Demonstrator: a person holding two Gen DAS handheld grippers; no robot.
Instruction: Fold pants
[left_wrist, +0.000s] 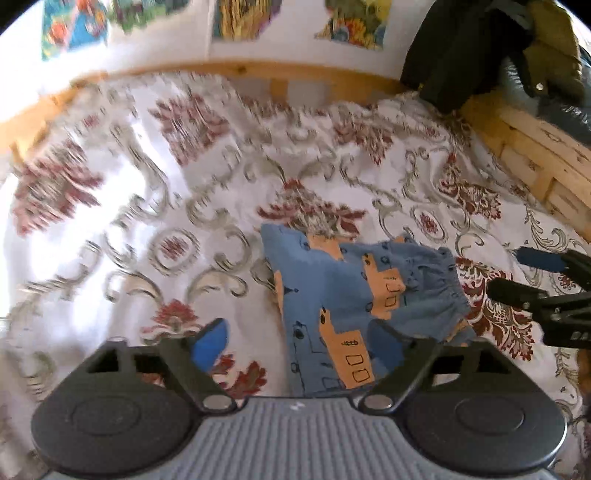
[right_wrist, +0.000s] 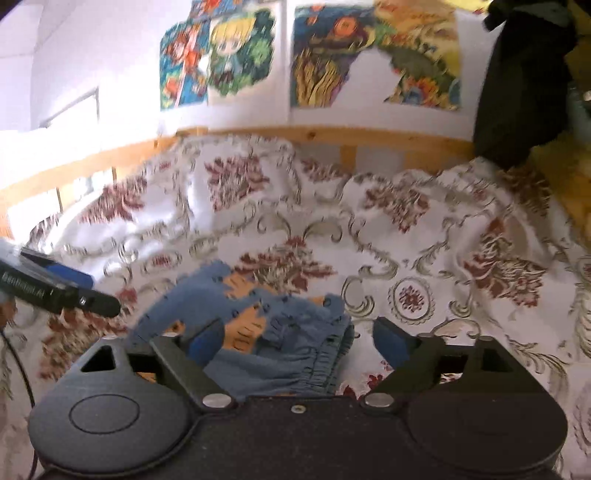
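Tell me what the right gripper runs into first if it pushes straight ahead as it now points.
Most likely the blue pants: their elastic waistband lies between the open fingers of the right gripper. Beyond them is the floral bedspread. Depth is uncertain.

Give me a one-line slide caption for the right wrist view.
Right claw open above folded blue pants on a floral bedspread, left claw entering from the side.
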